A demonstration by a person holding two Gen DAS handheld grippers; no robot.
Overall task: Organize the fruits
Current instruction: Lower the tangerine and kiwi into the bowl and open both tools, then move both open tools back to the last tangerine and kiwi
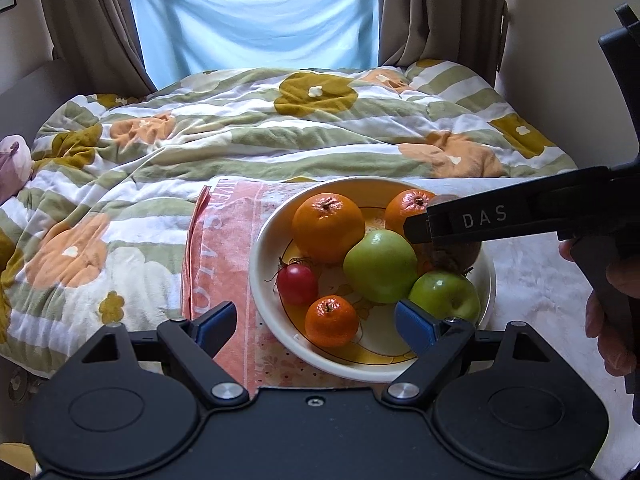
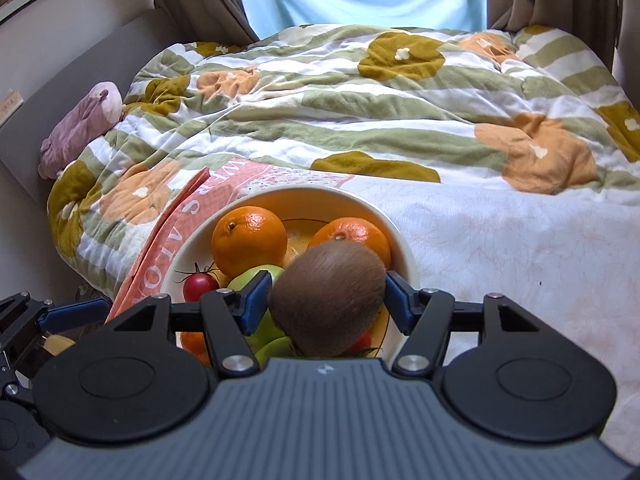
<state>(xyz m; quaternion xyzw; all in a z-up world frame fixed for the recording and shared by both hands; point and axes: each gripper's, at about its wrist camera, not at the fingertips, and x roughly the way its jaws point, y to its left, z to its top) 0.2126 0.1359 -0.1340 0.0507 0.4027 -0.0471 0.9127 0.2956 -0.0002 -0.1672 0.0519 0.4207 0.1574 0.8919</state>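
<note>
A cream bowl (image 1: 260,248) with a yellow inside holds a large orange (image 1: 328,228), a second orange (image 1: 408,208), two green apples (image 1: 380,266) (image 1: 444,296), a red tomato (image 1: 298,284) and a small orange (image 1: 331,320). My left gripper (image 1: 314,314) hovers open over the bowl's near side, its blue pads apart on either side of the small orange. A brown kiwi (image 2: 328,304) lies on the fruit at the bowl's right. My right gripper (image 2: 326,280) stands open around it, blue pads close beside its flanks. One of its fingers (image 1: 480,216) hides part of the kiwi.
The bowl stands on a pink lettered cloth (image 1: 224,248) at the front of a bed. A flowered quilt (image 1: 240,132) covers the bed behind, and a white sheet (image 2: 520,240) lies to the right. A purple soft toy (image 2: 80,128) is at far left. A hand (image 1: 612,320) grips the right tool.
</note>
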